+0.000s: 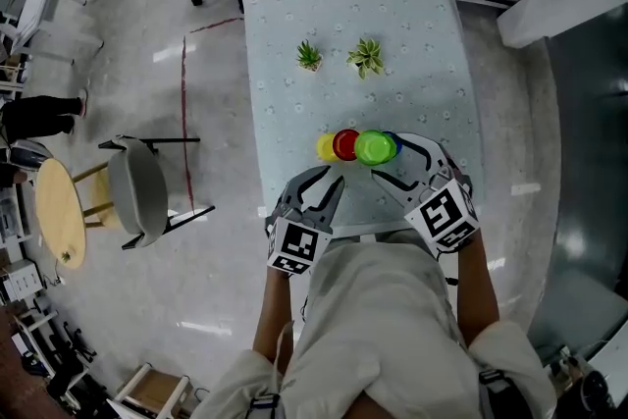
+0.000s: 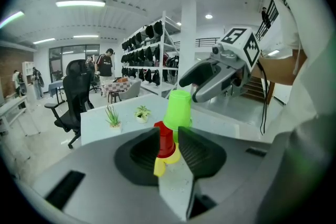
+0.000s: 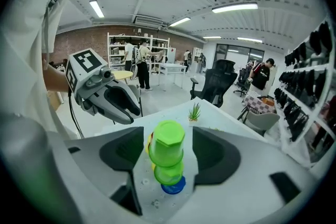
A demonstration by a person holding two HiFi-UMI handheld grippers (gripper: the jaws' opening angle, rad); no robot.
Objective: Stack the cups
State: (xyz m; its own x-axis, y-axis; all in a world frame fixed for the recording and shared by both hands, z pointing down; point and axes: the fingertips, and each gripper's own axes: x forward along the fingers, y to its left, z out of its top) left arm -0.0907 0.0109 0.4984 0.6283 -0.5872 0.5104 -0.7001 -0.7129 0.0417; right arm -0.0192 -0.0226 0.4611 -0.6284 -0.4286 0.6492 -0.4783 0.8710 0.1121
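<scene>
Green plastic sat in the gap of my right gripper point(image 3: 168, 136). Its jaws stood wide apart, and the green cup point(image 3: 167, 145) rose bottom-up between them with room on both sides, so the pads pressed on nothing. A blue cup point(image 3: 173, 186) showed at its foot.

My left gripper point(image 2: 169, 139) had its ribbed dark pads only a narrow slit apart and held nothing. Just past the tips I saw the red cup point(image 2: 166, 140), also bottom-up, with the yellow cup point(image 2: 160, 166) under it. Whether red was fully seated on yellow I could not tell.

From the head view all four cups made a tight cluster, touching or overlapping, yellow leftmost and blue rightmost. They stood on the near part of the table point(image 1: 412, 44), back from its near edge. Both grippers hung over that near strip, left of and right of the cluster.

Farther out, a stretch of pale flowered cloth lay between the cups and two spiky little plants point(image 1: 309, 56). The table's left and right edges were straight, well apart from the cups.

Glossy grey floor ran to the left, crossed by a thin red line point(image 1: 183, 113). Beyond it stood a grey chair point(image 1: 137, 186) and a round wooden table point(image 1: 59, 211).
</scene>
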